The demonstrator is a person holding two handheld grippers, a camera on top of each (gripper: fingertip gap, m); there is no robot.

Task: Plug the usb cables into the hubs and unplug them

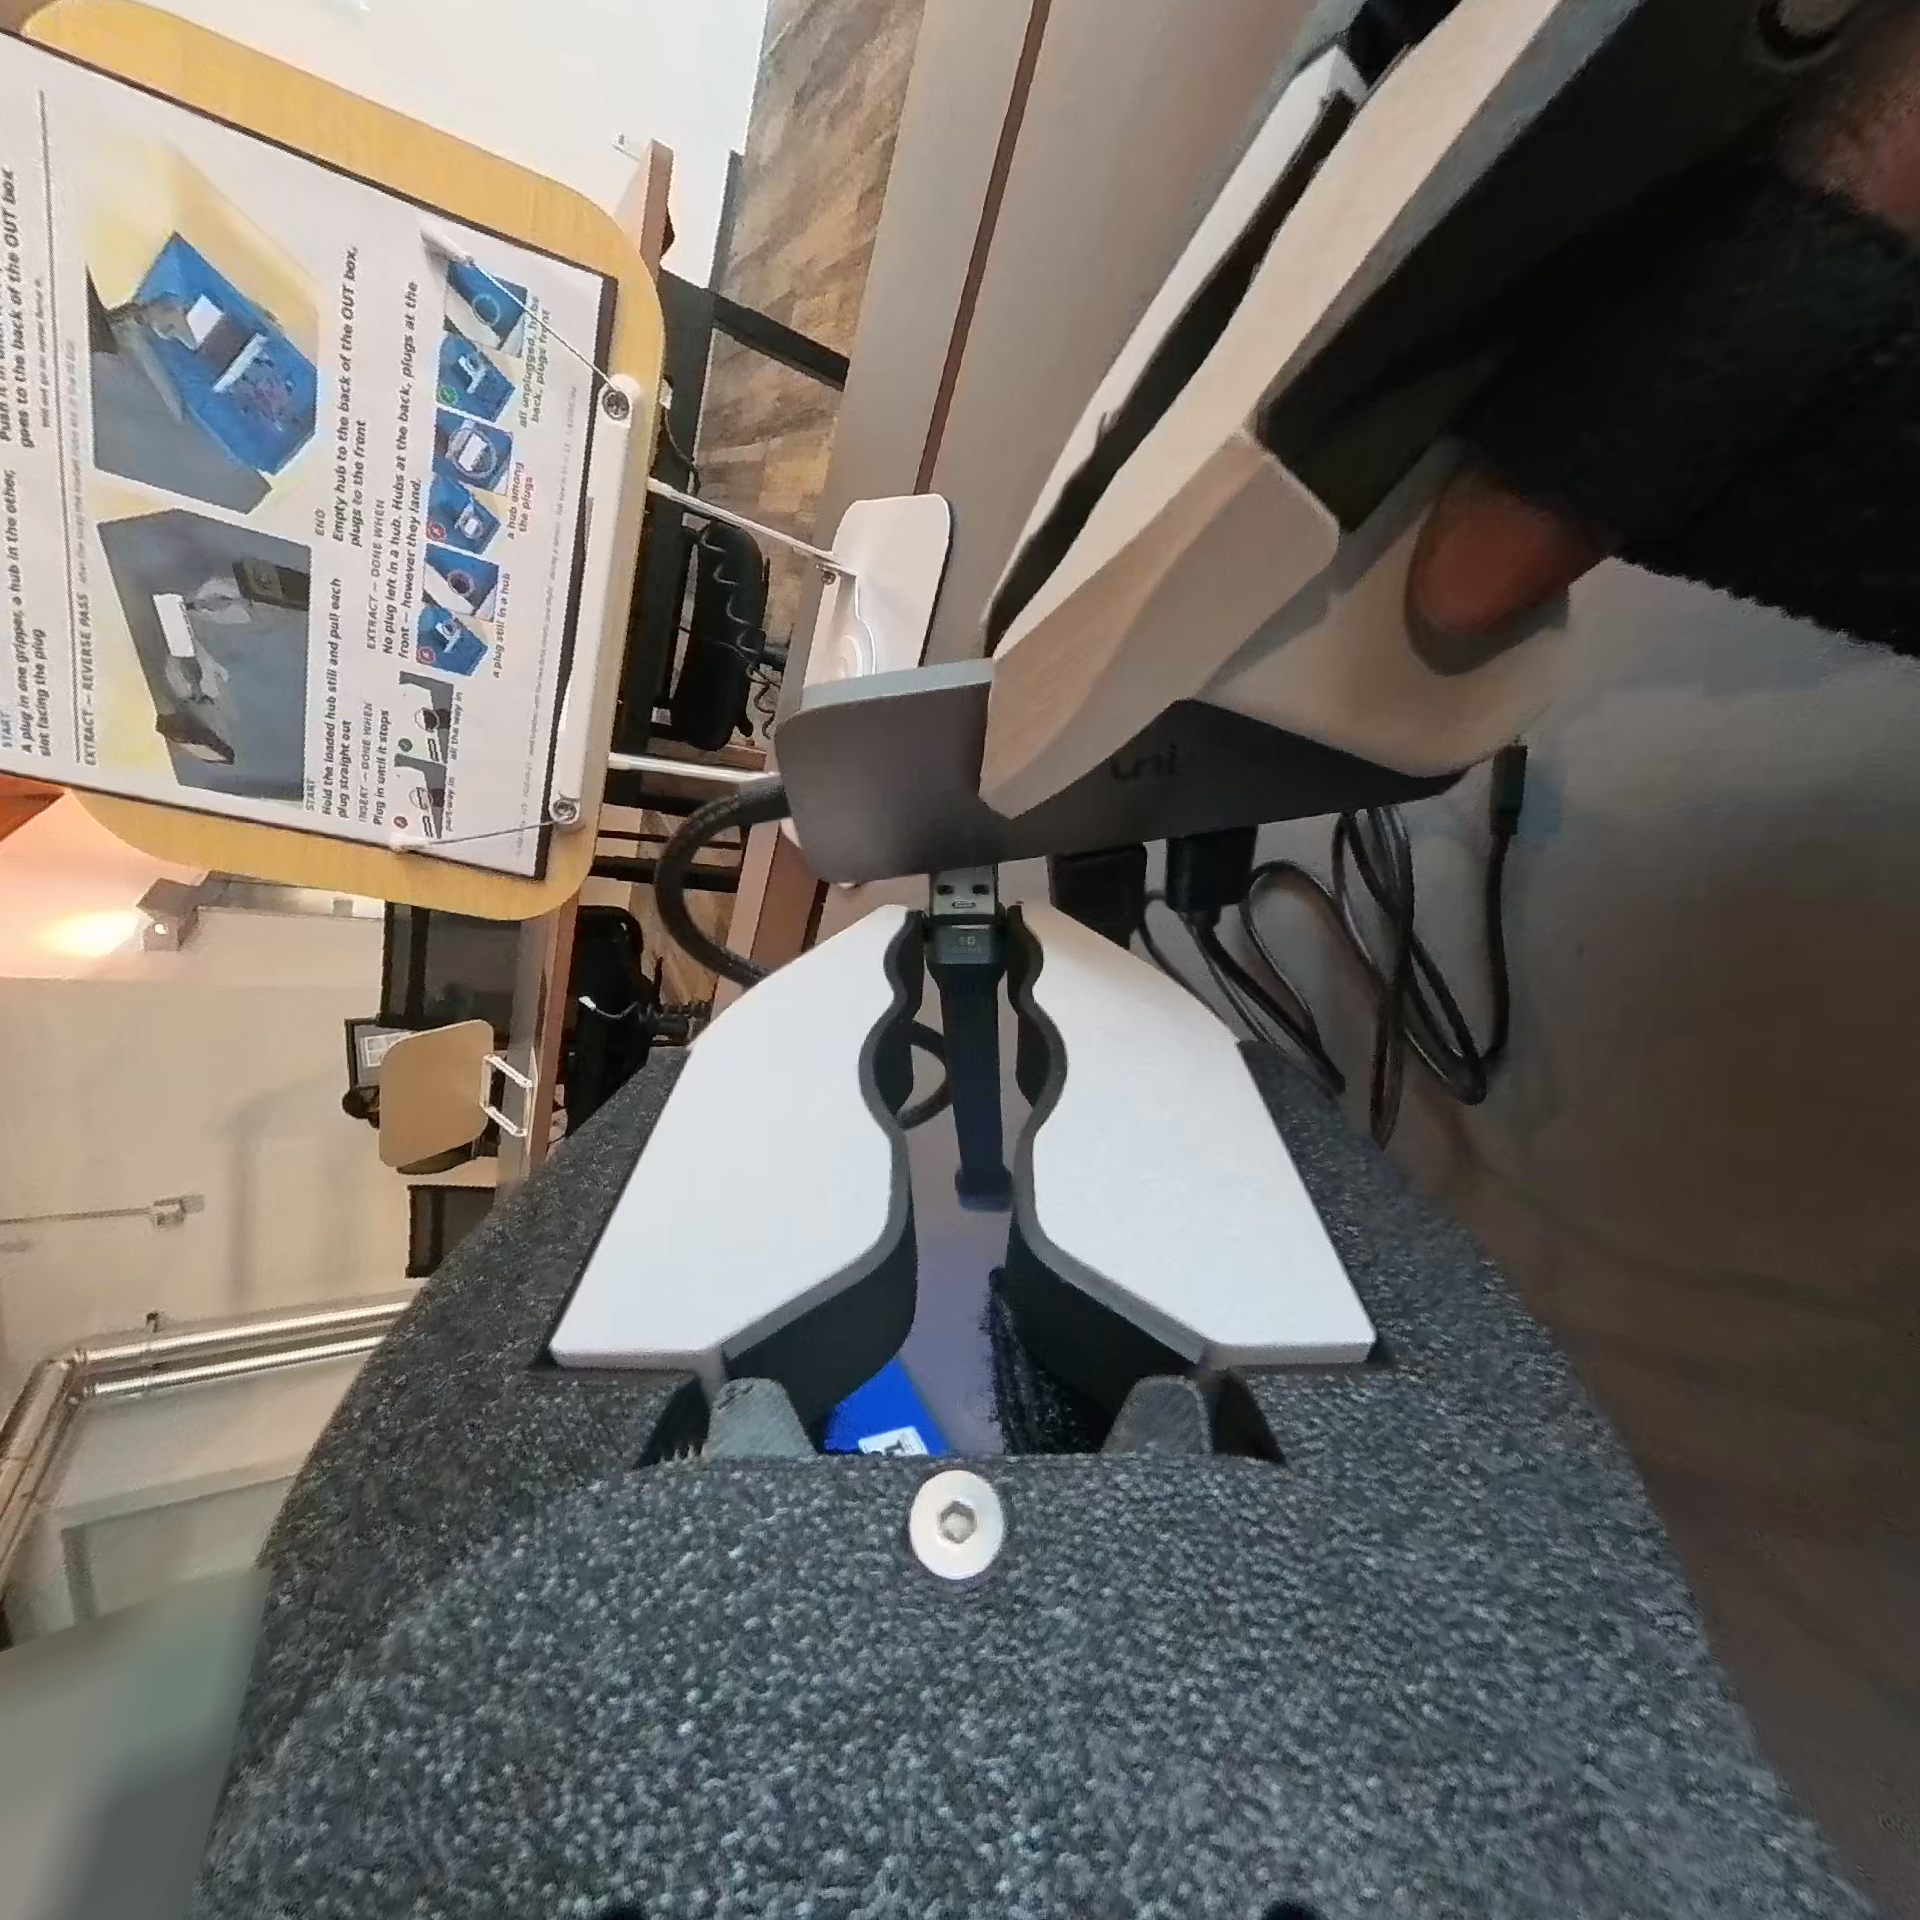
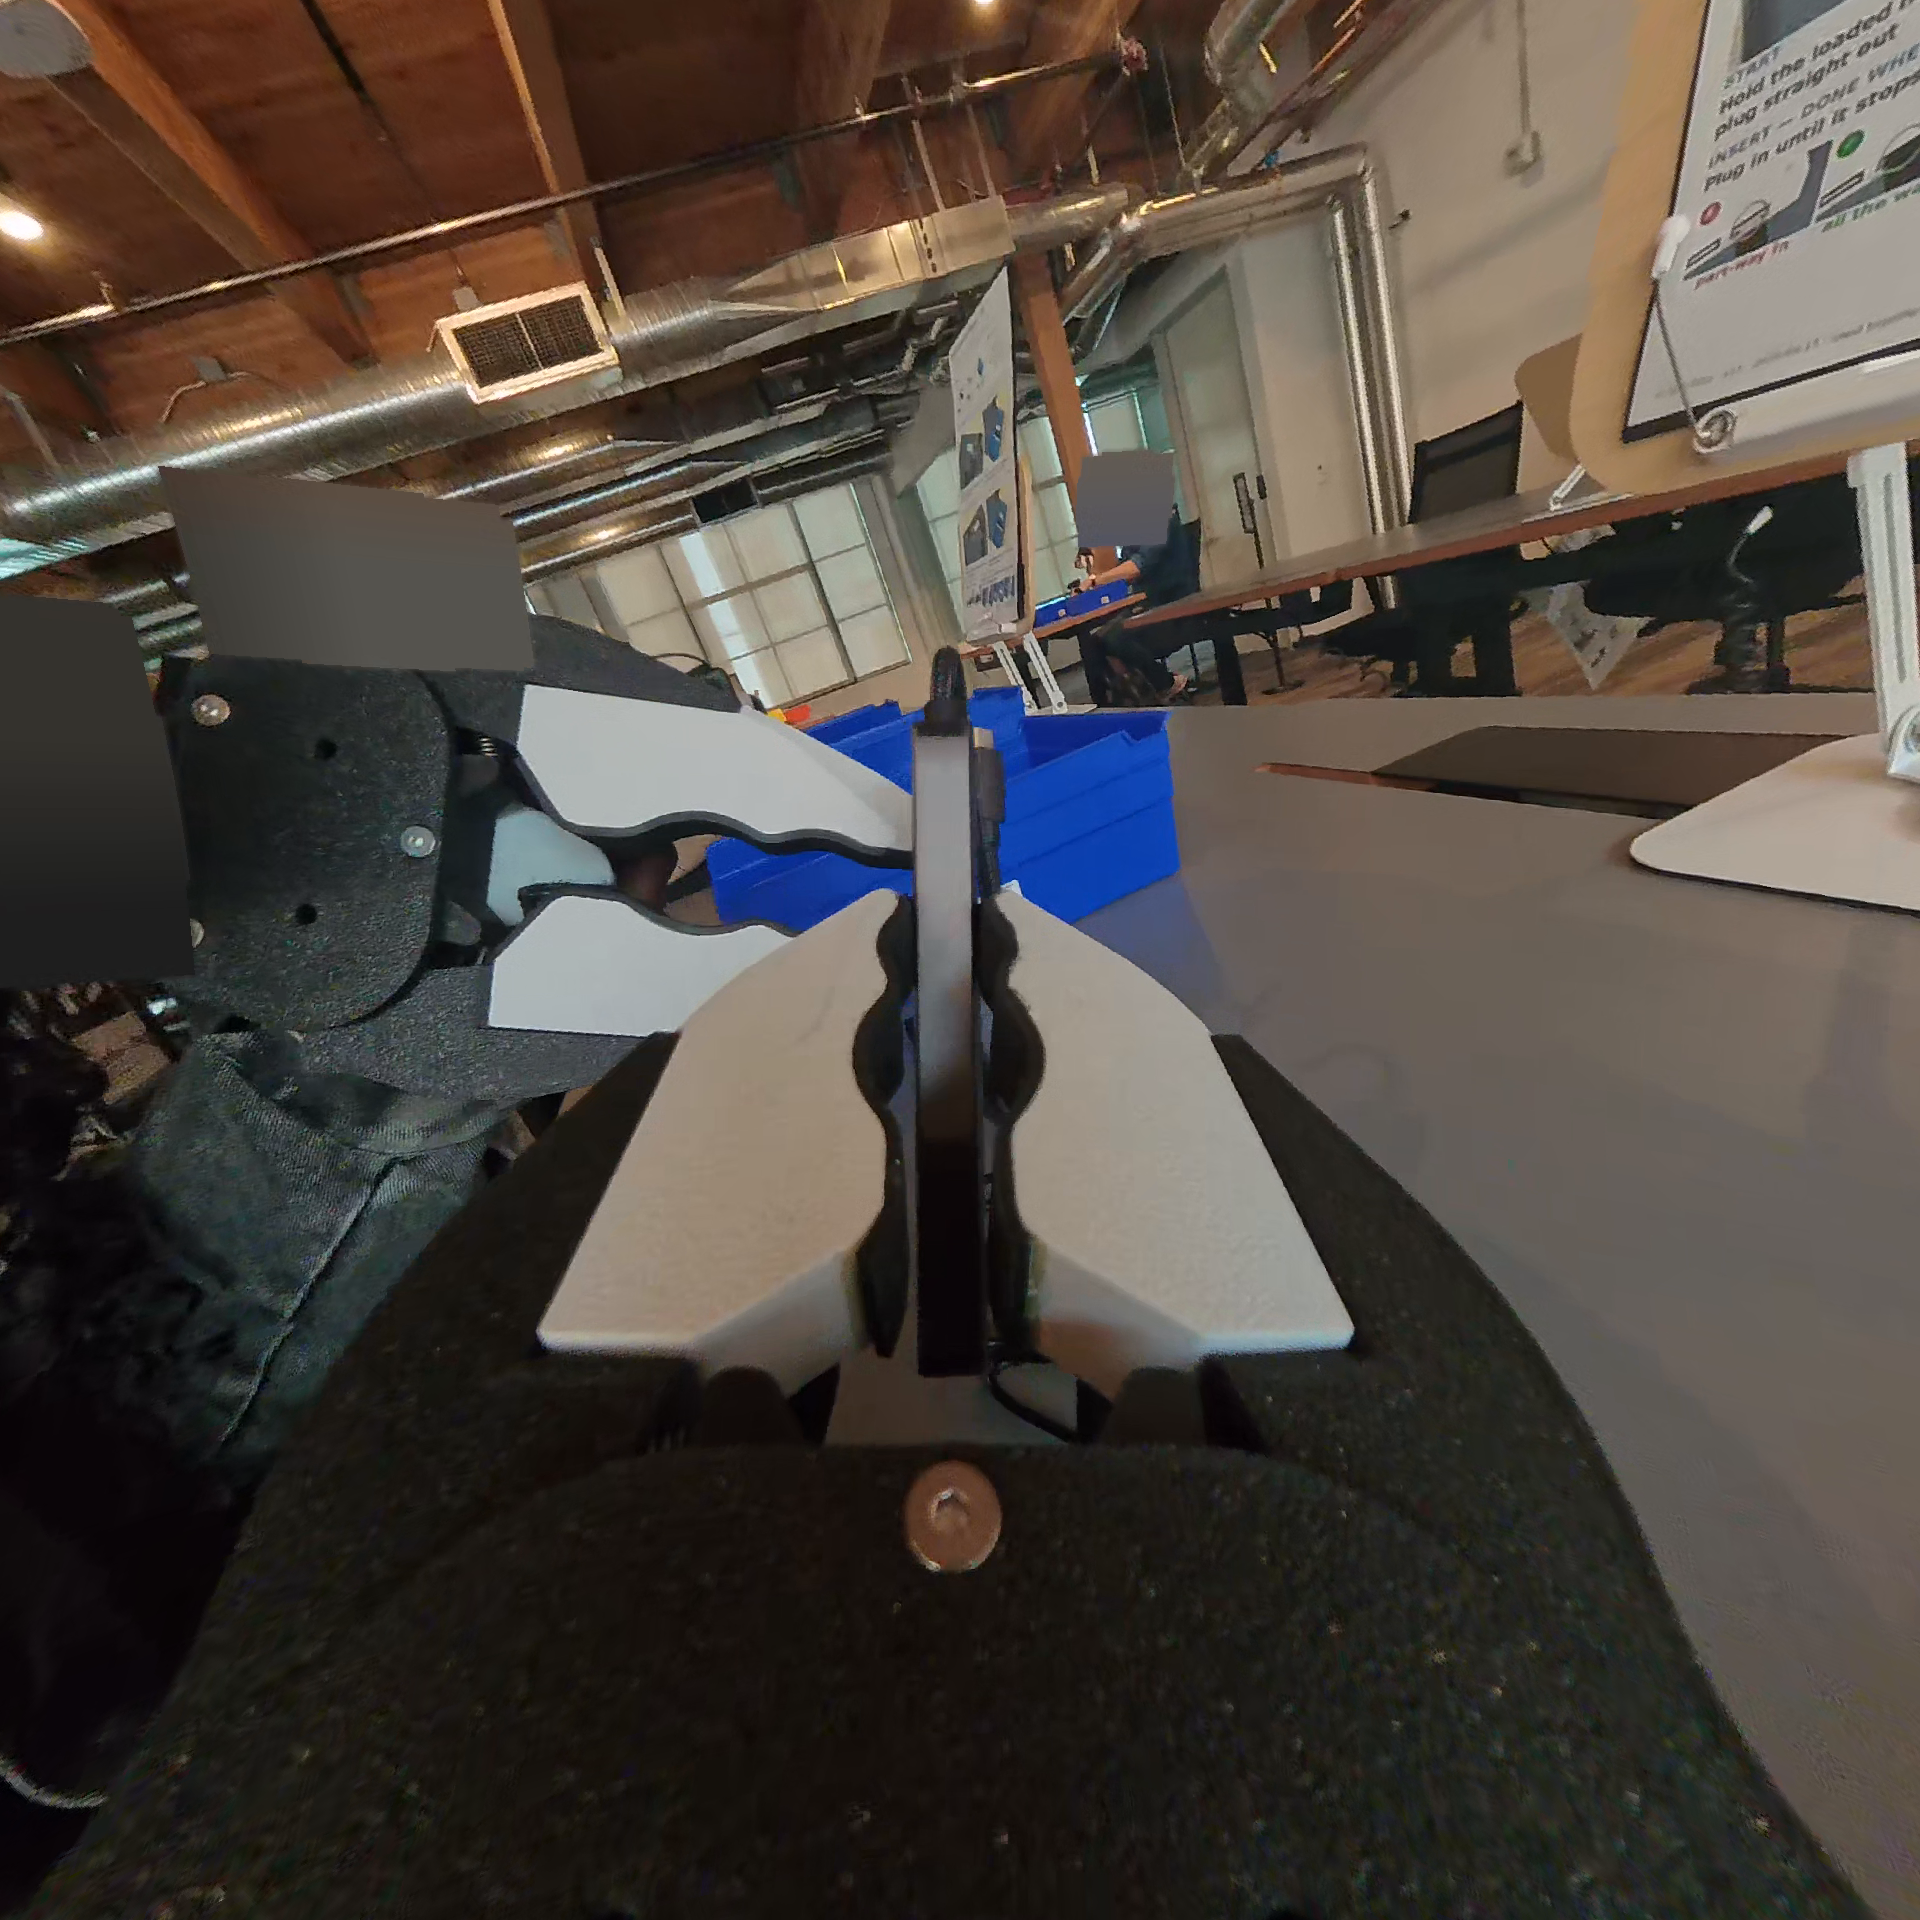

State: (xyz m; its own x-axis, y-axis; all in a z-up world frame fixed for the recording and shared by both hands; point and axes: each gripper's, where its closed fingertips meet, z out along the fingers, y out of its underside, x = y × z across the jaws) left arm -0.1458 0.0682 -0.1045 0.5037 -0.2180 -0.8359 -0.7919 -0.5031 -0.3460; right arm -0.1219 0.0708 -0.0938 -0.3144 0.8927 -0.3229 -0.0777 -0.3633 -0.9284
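A: In the left wrist view, why is the USB plug (image 1: 964, 902) held so far forward?

B: It is clamped at the very tips of the left gripper (image 1: 966, 940), so that its metal end stays free, just below the edge of the grey hub (image 1: 883, 774) at the centre of the frame. The hub is held there by the right gripper (image 1: 1164, 582), with other black plugs (image 1: 1153, 883) already seated. The finger plates are matt white, with wavy dark inner edges; the cable is flat and dark.

A: And in the right wrist view?

B: The hub (image 2: 945, 1039) is seen edge-on, thin and dark, squeezed between the right gripper (image 2: 945, 935) plates. The left gripper (image 2: 883, 842) comes from the left. Blue plastic bins (image 2: 1070, 800) lie behind.
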